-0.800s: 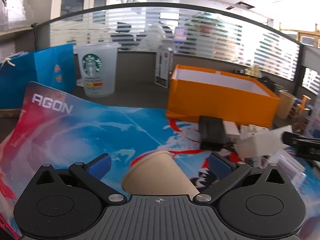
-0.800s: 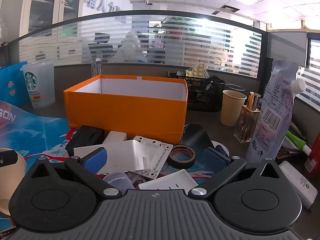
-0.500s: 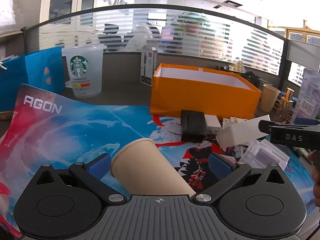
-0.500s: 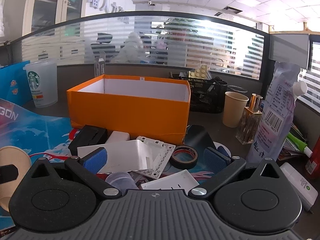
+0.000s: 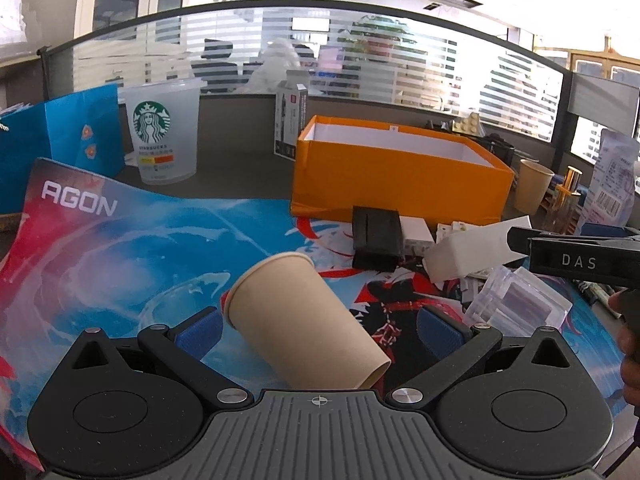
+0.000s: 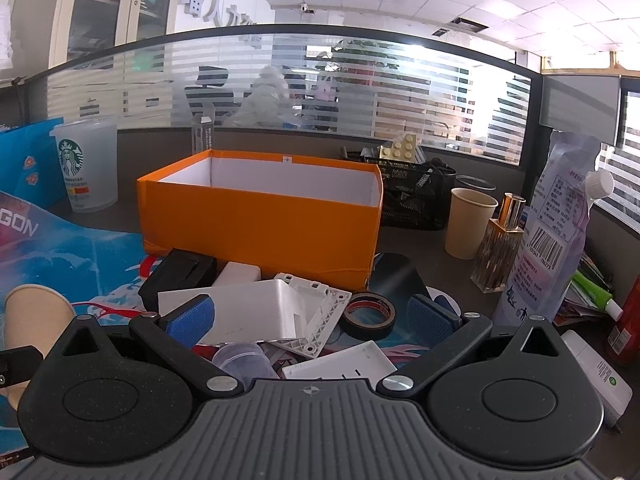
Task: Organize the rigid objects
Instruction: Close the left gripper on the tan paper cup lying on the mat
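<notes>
A tan paper cup (image 5: 304,320) lies on its side between the wide-open fingers of my left gripper (image 5: 318,326); neither pad touches it. It also shows at the left edge of the right wrist view (image 6: 34,316). An open orange box (image 5: 400,172) (image 6: 260,216) stands behind a pile of parts. My right gripper (image 6: 308,316) is open around a white plastic block (image 6: 244,312), which also shows in the left wrist view (image 5: 472,252). Its left pad (image 6: 192,318) is against the block; the right pad stands apart. A black case (image 5: 376,236), a tape roll (image 6: 370,320) and a white bracket (image 6: 320,320) lie nearby.
A Starbucks cup (image 5: 162,136) and a blue bag (image 5: 60,148) stand at back left on the AGON mat (image 5: 120,248). A clear plastic box (image 5: 520,304) lies at right. A second paper cup (image 6: 468,224), a perfume bottle (image 6: 500,256) and a pouch (image 6: 556,232) stand right of the box.
The left gripper has drawn back and lifted, so the paper cup shows more fully between its fingers. The right gripper has moved slightly forward and up with the white block.
</notes>
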{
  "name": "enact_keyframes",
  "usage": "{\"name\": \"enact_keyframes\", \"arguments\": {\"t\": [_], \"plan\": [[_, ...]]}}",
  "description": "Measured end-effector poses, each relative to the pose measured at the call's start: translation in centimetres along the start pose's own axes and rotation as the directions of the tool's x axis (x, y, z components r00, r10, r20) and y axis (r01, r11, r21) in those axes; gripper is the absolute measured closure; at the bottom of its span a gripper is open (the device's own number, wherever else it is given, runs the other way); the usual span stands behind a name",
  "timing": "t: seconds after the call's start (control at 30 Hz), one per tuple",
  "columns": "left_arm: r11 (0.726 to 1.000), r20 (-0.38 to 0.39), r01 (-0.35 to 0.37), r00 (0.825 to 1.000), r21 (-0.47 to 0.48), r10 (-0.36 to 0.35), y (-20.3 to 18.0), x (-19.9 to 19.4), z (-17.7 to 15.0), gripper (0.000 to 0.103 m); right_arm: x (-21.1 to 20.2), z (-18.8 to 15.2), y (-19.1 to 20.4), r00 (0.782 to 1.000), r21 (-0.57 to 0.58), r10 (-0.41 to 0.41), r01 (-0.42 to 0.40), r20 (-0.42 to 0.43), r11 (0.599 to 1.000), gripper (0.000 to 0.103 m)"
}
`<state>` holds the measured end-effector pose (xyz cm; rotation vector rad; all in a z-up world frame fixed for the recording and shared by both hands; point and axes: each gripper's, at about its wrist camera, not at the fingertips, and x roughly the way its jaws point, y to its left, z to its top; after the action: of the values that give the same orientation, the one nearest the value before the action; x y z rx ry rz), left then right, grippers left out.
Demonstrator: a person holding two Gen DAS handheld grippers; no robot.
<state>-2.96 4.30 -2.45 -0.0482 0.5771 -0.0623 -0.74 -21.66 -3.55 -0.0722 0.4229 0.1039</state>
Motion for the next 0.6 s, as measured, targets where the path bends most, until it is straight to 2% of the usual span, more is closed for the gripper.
{"name": "enact_keyframes", "arguments": {"t": [0.6], "plan": [[1.0,-0.012,0.01,1.0,-0.004,-0.01,0.04,0.17,-0.29,0.0,0.03,-0.12,0.15,1.0,-0.005,0.005,-0.005,-0.002,1.0,0.0]]}}
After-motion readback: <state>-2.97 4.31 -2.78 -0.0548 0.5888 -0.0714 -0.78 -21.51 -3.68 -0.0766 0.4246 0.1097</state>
